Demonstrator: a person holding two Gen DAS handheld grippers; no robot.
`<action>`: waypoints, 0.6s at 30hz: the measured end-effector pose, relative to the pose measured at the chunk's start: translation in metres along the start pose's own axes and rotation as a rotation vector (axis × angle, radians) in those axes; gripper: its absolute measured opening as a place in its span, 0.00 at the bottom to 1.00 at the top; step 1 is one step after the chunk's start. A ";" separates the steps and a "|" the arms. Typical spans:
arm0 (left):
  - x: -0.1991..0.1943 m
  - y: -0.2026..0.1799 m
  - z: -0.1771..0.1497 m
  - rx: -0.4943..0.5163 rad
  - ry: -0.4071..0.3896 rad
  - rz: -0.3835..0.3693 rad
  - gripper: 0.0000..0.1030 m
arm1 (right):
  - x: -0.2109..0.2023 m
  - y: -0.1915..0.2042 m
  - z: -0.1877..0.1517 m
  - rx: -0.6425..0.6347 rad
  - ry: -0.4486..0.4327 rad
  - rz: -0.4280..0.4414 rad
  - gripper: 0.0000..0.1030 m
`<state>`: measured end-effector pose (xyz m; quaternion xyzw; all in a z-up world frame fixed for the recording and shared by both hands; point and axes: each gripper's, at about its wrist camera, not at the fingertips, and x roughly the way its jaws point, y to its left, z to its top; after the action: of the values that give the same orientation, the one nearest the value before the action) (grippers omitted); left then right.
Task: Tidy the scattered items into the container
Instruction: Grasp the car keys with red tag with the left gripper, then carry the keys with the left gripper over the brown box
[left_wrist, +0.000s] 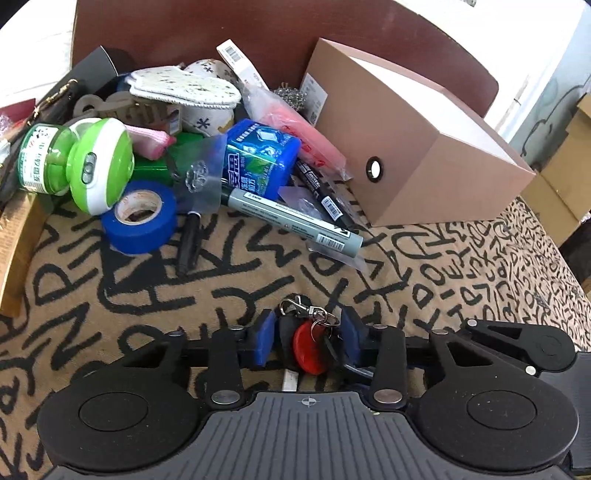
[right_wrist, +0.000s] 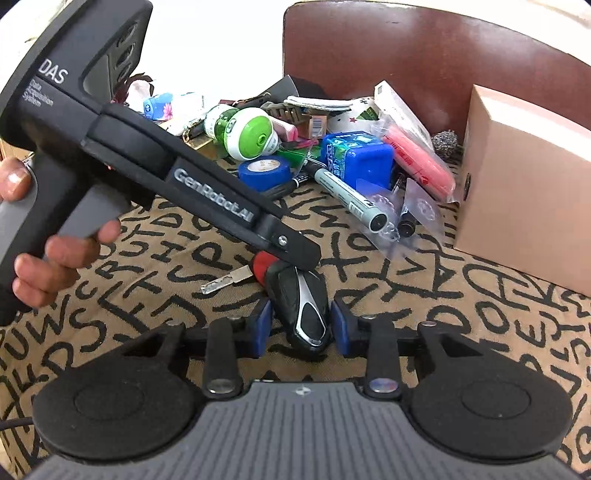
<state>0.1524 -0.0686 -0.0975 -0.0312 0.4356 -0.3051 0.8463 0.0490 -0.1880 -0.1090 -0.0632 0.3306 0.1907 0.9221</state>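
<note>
Your left gripper (left_wrist: 308, 341) fingers clamp the key bunch (left_wrist: 308, 345). Your right gripper (right_wrist: 302, 326) fingers sit open around the car fob (right_wrist: 304, 306), near the box (right_wrist: 524, 184).

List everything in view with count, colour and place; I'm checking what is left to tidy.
key bunch: one, black fob, red tag, on the cloth between both grippers
box: one, tan, right
tape roll: one, blue, front of pile
grey marker: one, bagged, centre
blue tub: one, behind the marker
green bottle: one, green-white, left
red packet: one, beside the box
steel scourer: one, silver, behind
cloth: one, tan with black letters
left gripper: fingers around the key bunch
right gripper: open, astride the fob
</note>
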 end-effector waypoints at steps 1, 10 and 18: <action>0.002 -0.001 0.001 -0.002 0.003 -0.006 0.62 | 0.001 0.001 0.001 0.001 -0.001 -0.007 0.40; 0.006 -0.022 0.001 0.068 0.032 0.009 0.34 | 0.004 0.002 0.004 -0.006 0.007 0.005 0.29; -0.010 -0.041 0.006 0.080 0.004 -0.006 0.28 | -0.017 -0.002 0.008 0.009 -0.028 0.009 0.27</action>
<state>0.1322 -0.0977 -0.0731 0.0019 0.4248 -0.3246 0.8451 0.0426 -0.1937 -0.0921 -0.0549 0.3186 0.1942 0.9261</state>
